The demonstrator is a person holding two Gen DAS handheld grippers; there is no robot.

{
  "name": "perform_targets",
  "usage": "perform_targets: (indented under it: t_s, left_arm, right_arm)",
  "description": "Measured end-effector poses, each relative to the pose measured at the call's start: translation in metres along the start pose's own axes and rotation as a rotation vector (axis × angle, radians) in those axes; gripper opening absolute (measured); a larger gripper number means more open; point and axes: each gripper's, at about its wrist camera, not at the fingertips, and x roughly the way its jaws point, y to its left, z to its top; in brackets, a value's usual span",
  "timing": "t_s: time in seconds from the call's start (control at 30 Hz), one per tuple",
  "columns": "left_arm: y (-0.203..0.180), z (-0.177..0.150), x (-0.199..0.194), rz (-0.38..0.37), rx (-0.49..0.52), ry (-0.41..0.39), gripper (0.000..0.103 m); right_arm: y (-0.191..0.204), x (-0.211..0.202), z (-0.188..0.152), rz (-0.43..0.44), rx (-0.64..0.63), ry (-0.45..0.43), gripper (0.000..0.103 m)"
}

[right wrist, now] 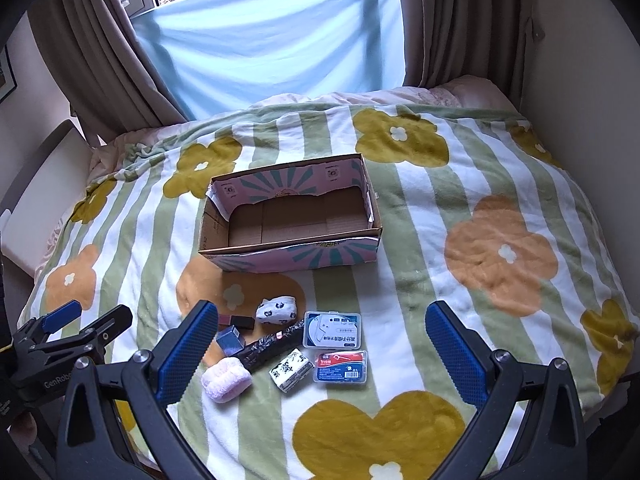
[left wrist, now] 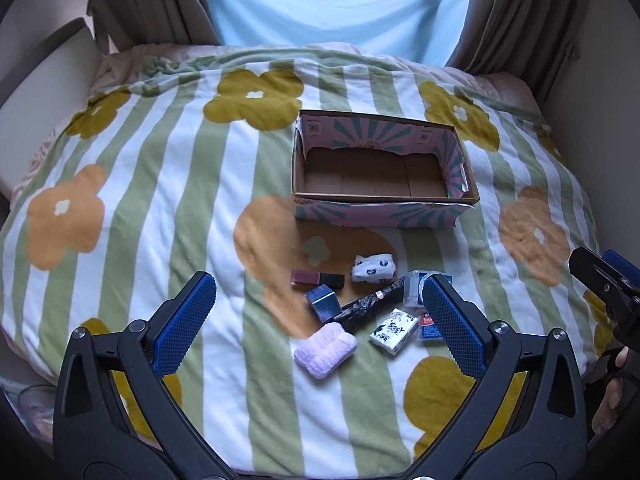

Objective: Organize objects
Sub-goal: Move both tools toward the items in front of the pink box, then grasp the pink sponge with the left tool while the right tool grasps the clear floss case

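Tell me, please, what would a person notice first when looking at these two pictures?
The eye goes first to the flowered, green-striped blanket that covers the bed, and to the empty cardboard box standing open in its middle. In front of the box lies a cluster of small things, among them a pink fluffy item and a clear floss-pick case. Both grippers, left and right, hang open above this cluster.

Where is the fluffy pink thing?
The fluffy pink folded cloth lies on the striped flower blanket, at the near left of the pile of small things, beside the dark patterned stick and near the right gripper's left finger.
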Motion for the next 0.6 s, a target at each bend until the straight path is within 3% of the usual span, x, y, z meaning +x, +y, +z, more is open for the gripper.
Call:
perform_targets:
  t_s: [0.3,0.6]
  left_arm:
    - [0.005,0.001,0.01,0.023,-0.056,0.038,0.102]
    - [0.006,-0.015,0.031,0.075,-0.159,0.104,0.102]
  right_arm:
    - [0.006,0.02,0.009,0.064,-0.064,0.028,0.102]
    - [-0.015,0.057,0.012,0.105,-0.055,0.108,0.102]
